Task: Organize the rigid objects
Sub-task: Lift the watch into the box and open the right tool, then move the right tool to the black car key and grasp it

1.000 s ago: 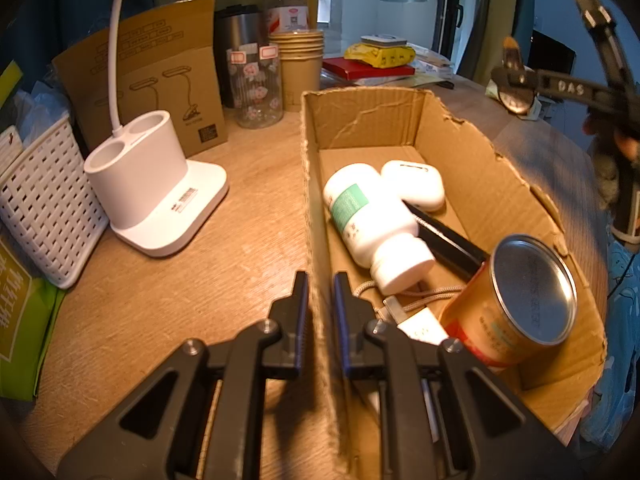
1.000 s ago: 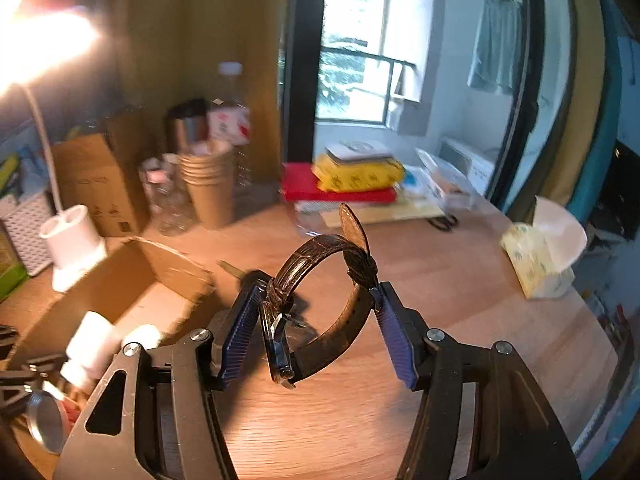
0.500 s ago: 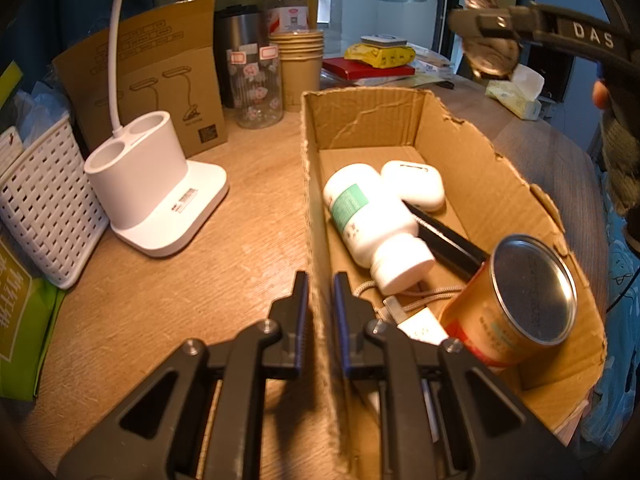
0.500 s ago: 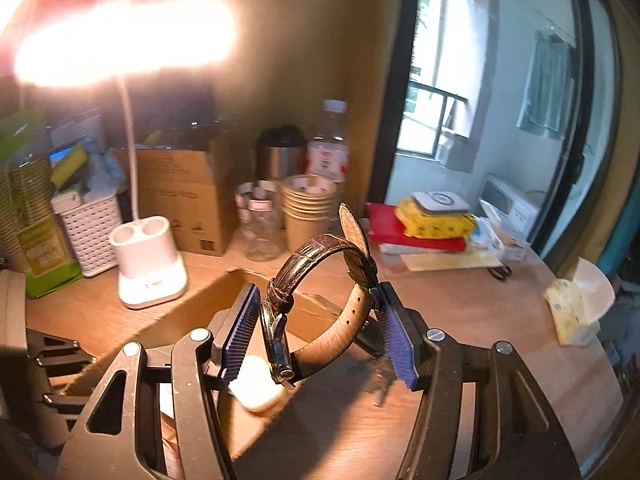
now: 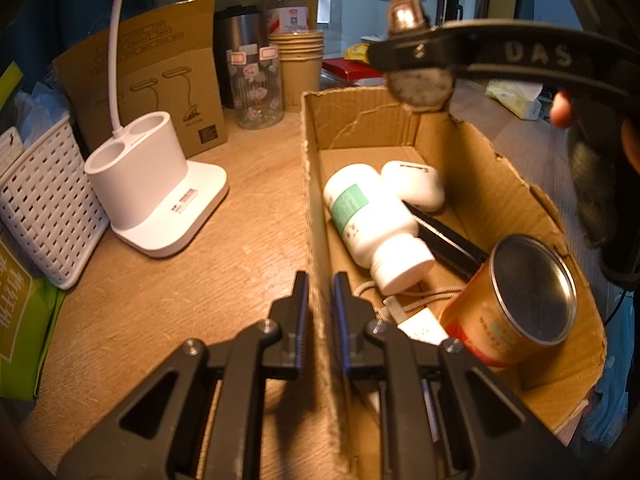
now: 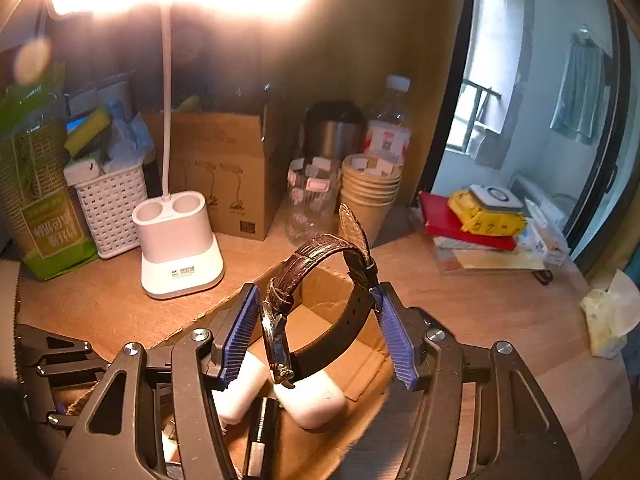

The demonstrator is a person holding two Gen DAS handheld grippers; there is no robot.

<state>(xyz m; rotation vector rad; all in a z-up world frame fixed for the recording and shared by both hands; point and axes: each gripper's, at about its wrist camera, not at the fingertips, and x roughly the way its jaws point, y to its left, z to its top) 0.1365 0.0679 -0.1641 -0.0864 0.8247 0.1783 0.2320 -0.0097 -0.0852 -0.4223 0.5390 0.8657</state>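
Carrying wristwatch (image 6: pixel 320 304) in right hand-held gripper (image 6: pixel 316 336), clamped across light, springy strap; left hand-held gripper (image 5: pixel 320 304) pinches cardboard box (image 5: pixel 472 152) wall at 6 o'clock.

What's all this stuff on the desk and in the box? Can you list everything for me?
cardboard box: 1, brown, open on the desk
pill bottle: 1, white, lying in the box
earbud case: 1, white, in the box
tin can: 1, golden, tilted in the box
lamp base: 1, white, left of the box
paper cups: 1 stack, brown, behind the box
basket: 1, white, far left
wristwatch: 1, dark brown strap, above the box
left tool: 1, black, clamped on the box wall
right tool: 1, black, gripping the wristwatch
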